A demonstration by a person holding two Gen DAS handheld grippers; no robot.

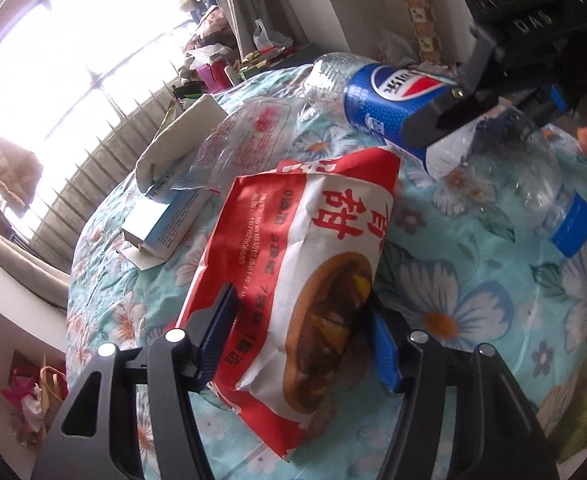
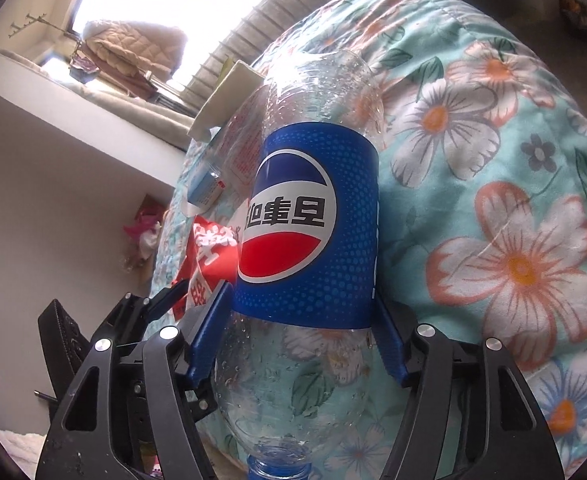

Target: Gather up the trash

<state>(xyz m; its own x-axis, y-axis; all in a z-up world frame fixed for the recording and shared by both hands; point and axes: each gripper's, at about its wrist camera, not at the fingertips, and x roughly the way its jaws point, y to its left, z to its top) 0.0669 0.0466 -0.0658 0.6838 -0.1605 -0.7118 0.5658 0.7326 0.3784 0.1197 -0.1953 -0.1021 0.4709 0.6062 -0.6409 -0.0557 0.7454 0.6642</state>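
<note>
Your left tool [image 1: 297, 332] is clamped on the red-and-white snack bag [image 1: 305, 280], which lies on the floral bedspread [image 1: 473, 280]. At the bag's two o'clock, your right tool [image 2: 299, 332] grips the empty Pepsi bottle [image 2: 309, 240] at its label.

Lighting: daylight is flooding from the window [image 1: 73, 52], blowing out to white glare; fisheye edges are bending and darkening; bedspread [image 1: 473, 280] near it staying evenly lit.
</note>
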